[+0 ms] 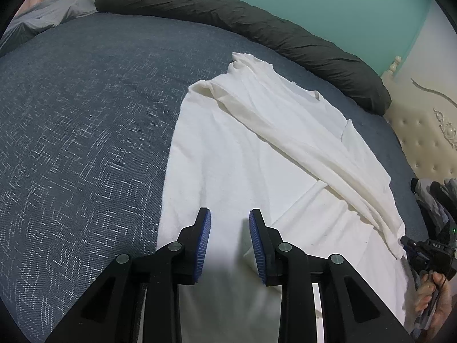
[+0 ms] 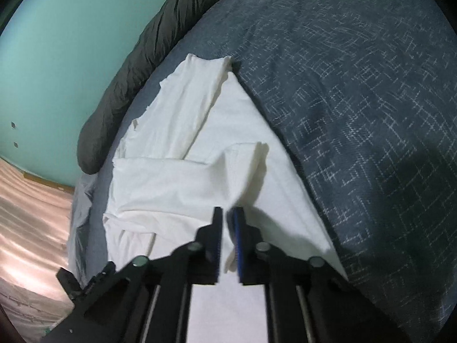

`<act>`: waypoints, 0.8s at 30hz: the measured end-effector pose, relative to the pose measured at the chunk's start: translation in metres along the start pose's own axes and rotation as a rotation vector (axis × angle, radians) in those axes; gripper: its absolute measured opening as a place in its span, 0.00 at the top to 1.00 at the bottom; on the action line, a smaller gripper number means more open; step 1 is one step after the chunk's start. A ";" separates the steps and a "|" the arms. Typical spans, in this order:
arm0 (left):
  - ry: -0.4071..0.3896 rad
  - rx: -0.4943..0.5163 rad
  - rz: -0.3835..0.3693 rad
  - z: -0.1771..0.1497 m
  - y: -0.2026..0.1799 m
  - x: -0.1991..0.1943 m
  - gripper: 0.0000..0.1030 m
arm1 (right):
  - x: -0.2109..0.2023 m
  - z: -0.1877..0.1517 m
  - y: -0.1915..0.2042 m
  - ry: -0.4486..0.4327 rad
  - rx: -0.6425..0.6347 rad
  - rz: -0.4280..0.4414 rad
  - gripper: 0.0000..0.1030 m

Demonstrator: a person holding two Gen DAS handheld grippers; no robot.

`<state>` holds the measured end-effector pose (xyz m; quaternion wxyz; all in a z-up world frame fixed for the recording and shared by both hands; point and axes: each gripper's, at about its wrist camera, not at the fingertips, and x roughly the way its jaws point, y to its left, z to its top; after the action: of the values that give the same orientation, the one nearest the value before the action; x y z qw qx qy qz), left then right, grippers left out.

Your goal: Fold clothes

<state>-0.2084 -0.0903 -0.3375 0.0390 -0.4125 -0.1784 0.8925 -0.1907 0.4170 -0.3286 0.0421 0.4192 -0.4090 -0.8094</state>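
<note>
Left wrist view showed the shirt (image 1: 257,154) lying mid-frame on the bed (image 1: 85,114), one sleeve already folded across the body, the rest seemingly unfolded. The left gripper (image 1: 230,223) hovered with jaws wide apart, empty; the right gripper (image 2: 227,217) had jaws nearly closed, apparently pinching shirt fabric.

Dark blue patterned bedspread (image 1: 85,120), dark grey bolster pillow (image 1: 228,20) along teal wall (image 1: 328,3), cream tufted headboard (image 1: 422,131).

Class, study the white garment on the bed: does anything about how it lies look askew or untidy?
Yes. On the white garment one sleeve lies slantwise across the body, and its right edge is bunched in wrinkles, so the fold is uneven.
</note>
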 end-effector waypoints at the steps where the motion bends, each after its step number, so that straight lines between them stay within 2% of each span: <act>1: 0.000 -0.001 -0.001 0.000 0.000 0.000 0.70 | 0.000 0.001 0.002 -0.007 0.006 0.014 0.97; 8: 0.001 0.000 -0.003 0.000 0.001 0.000 0.70 | -0.012 0.029 0.005 -0.099 0.040 0.119 0.98; 19: 0.005 0.005 -0.001 0.002 0.002 0.002 0.68 | -0.001 0.024 -0.012 -0.057 0.100 0.065 0.98; 24: 0.006 0.003 -0.005 0.003 0.002 0.002 0.68 | 0.003 0.021 -0.020 -0.038 0.127 0.041 0.93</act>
<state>-0.2117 -0.0927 -0.3384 0.0422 -0.4148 -0.1781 0.8913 -0.2025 0.4421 -0.3381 0.0243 0.3973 -0.4688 -0.7885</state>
